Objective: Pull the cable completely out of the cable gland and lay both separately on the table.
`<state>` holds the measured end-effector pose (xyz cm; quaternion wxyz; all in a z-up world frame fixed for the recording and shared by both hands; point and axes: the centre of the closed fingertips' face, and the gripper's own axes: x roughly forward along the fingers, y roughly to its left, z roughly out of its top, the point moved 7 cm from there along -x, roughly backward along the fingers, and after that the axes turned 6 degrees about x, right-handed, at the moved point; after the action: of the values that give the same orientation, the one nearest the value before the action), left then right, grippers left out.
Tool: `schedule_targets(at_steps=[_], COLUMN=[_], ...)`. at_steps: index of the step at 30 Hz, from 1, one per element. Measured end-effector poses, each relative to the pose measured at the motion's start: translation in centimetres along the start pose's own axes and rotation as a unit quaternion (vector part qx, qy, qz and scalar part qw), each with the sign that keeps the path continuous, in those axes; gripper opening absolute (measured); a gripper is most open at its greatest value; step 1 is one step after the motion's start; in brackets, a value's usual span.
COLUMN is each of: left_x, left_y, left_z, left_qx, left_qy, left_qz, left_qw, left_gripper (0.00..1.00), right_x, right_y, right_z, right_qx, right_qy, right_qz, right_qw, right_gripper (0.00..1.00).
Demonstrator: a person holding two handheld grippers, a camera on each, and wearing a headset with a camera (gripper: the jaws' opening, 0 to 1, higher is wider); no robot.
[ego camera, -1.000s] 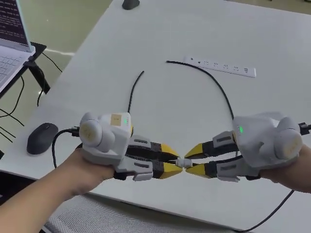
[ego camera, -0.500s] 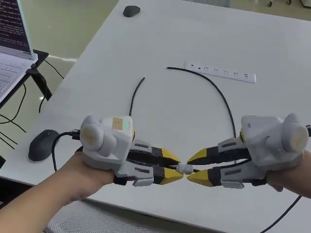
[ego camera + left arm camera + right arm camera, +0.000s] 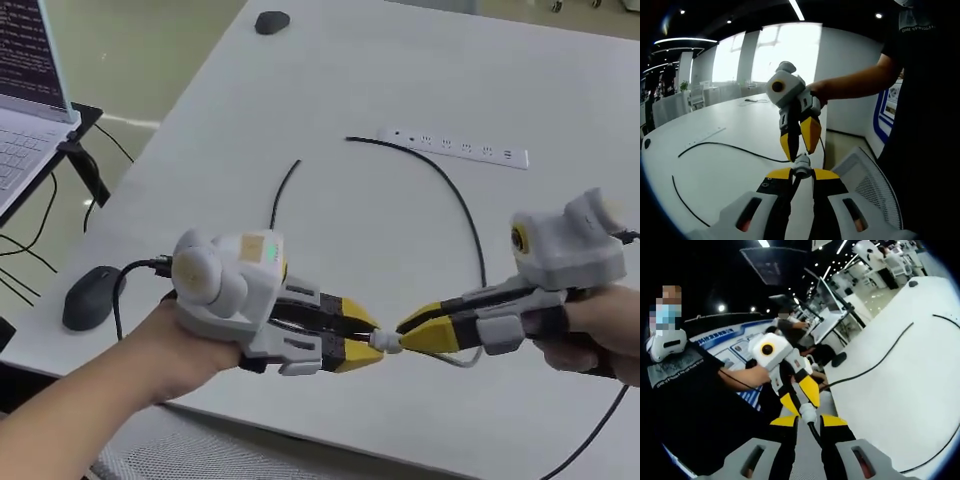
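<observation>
Clamped the left gripper (image 3: 371,340) on the cable gland (image 3: 386,342), a small pale, rounded plastic fitting at its yellow tips, seemingly to anchor it. Pinched the right gripper (image 3: 404,337) shut on the thin, limp black cable (image 3: 455,195) just ahead of those tips, likely for a straight pull. Left the cable threaded, trailing slack behind both grippers over the smooth white table (image 3: 350,80).

right gripper (image 3: 409,334) rolled onto its side, lifted slightly

An open-plan office. A power strip (image 3: 455,148) and computer mouse (image 3: 90,297) lie on the long white bench (image 3: 400,80), a laptop (image 3: 25,90) beside it, strip lights (image 3: 797,9) overhead.
</observation>
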<state>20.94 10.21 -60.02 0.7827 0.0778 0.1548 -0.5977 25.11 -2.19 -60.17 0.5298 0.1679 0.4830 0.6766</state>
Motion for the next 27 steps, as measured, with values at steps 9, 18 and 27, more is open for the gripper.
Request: schedule_targets(at_steps=[9,18,27], left_x=[0.41,0.94,0.87], left_y=[-0.07,-0.22,-0.03], left_z=[0.17,0.31,0.78], left_qx=[0.008,0.026,0.039], left_qy=[0.006,0.023,0.019], left_qz=[-0.004,-0.017,-0.014], left_qw=[0.9999,0.9993,0.9990], left_gripper=[0.15,0.15,0.15], right_x=[0.44,0.57,-0.03], right_y=[-0.39,-0.33,-0.48], right_z=[-0.39,-0.99,-0.67], right_qx=[0.030,0.021,0.071], right_qy=[0.006,0.034,0.015], right_qz=[0.021,0.027,0.056], right_qw=[0.9993,0.9988,0.9958], right_gripper=[0.10,0.09,0.09])
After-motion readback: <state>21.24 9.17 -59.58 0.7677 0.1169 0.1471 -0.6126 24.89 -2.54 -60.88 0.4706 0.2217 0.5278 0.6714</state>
